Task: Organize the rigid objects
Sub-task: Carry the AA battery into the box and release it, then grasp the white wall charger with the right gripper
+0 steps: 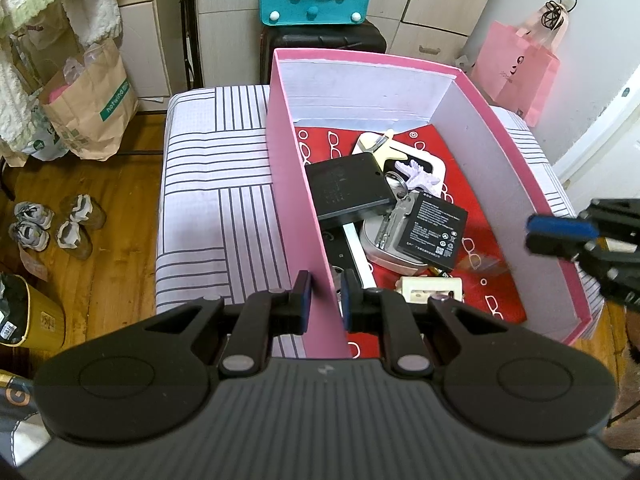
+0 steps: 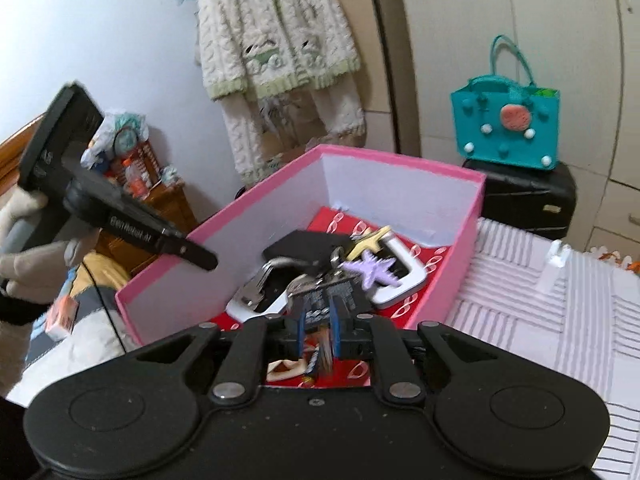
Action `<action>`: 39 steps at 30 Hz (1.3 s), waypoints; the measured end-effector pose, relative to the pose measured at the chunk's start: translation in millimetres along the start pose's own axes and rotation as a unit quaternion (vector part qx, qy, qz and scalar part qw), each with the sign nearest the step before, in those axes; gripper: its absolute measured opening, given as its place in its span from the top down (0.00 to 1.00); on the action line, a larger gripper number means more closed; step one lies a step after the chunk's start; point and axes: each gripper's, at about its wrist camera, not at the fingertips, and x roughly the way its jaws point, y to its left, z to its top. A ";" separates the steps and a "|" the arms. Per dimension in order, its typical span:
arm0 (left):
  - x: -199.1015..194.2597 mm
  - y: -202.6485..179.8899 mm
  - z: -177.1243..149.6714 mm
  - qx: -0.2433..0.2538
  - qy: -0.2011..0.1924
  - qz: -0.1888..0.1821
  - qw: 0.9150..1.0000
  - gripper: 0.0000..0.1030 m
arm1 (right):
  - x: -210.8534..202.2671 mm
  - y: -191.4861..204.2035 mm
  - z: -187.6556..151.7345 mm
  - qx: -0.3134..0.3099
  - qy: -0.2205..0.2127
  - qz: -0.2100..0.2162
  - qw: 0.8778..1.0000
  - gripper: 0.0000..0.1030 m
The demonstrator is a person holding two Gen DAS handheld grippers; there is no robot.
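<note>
Left wrist view: the pink box [image 1: 304, 184] sits on a striped cushioned surface [image 1: 212, 184], toward its right side. The left tongs [image 1: 325, 300] straddle the box's near left wall, one pad outside and one inside, with a visible gap on the outer side; they look partly open, steadying the wall rather than firmly pinching it. Inside lie a black flat case [image 1: 346, 188], a phone battery [image 1: 434, 236], a bunch of keys [image 1: 394, 220], a white-framed item [image 1: 436, 168], a lilac starfish charm [image 1: 416, 172] and a small cream switch piece [image 1: 434, 290] near the box's front edge. The right tongs [image 1: 560, 236] hover over the box's right wall, pads close together; whether anything is between them I cannot tell.

Right wrist view: the right tongs [image 2: 319, 332] are nearly closed, with something blurred in the narrow gap, too smeared to identify. The striped surface to the right of the box shows only a small white object [image 2: 556, 260] near its far edge.

Judged from this, most items are already boxed, and little remains outside.
</note>
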 end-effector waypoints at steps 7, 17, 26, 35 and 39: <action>-1.0 0.4 0.7 -0.008 -0.001 0.000 1.000 0.87 | -31.6 -43.5 8.3 0.030 -0.076 -0.092 0.992 0.83; -1.4 -0.8 0.8 -0.009 -0.001 0.003 1.000 0.87 | -7.7 -152.5 -3.9 0.144 -0.085 -0.146 0.975 0.48; -0.4 1.9 1.8 -0.019 -0.001 -0.001 1.000 0.87 | 64.8 -177.4 -4.0 0.111 -0.062 -0.179 0.976 0.38; 0.3 2.7 2.6 -0.022 0.001 -0.004 1.000 0.87 | 109.0 -201.9 -3.0 0.151 -0.057 -0.196 0.967 0.44; 0.7 2.8 2.7 -0.019 0.001 -0.005 1.000 0.87 | 110.4 -189.4 -4.2 0.100 -0.033 -0.225 0.969 0.74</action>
